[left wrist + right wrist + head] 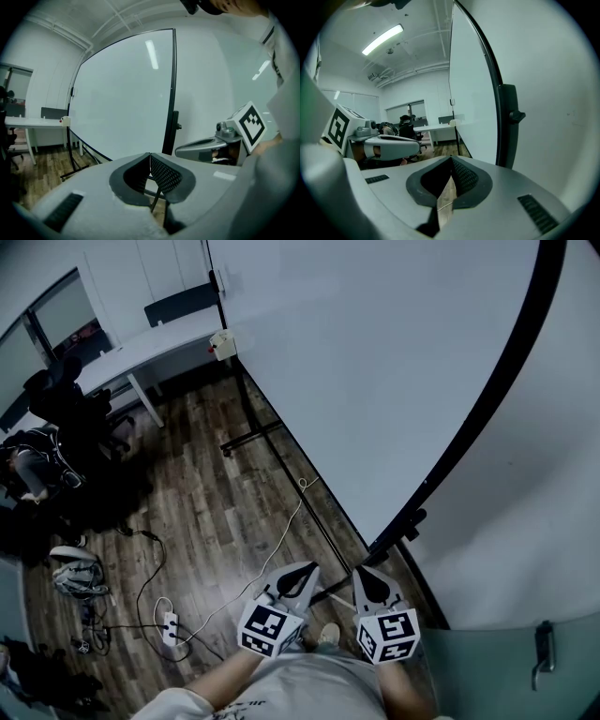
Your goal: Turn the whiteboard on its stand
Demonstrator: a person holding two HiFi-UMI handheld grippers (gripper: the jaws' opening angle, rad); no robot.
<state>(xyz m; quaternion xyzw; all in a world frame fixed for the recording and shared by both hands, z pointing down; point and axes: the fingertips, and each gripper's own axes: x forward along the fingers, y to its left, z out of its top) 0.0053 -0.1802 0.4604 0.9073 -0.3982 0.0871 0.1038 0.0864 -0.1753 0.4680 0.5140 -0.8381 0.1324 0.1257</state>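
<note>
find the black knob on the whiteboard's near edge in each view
Head view: black knob lower right of centre, on the whiteboard's dark edge.
Left gripper view: just right of centre, mid-height.
Right gripper view: right of centre, mid-height.
Shared landmark: white desk beyond the board's far end, in all three.

White desk point(150, 343), dark office chair point(80, 413) — power strip point(170, 625) on wood floor point(202, 521)
</note>
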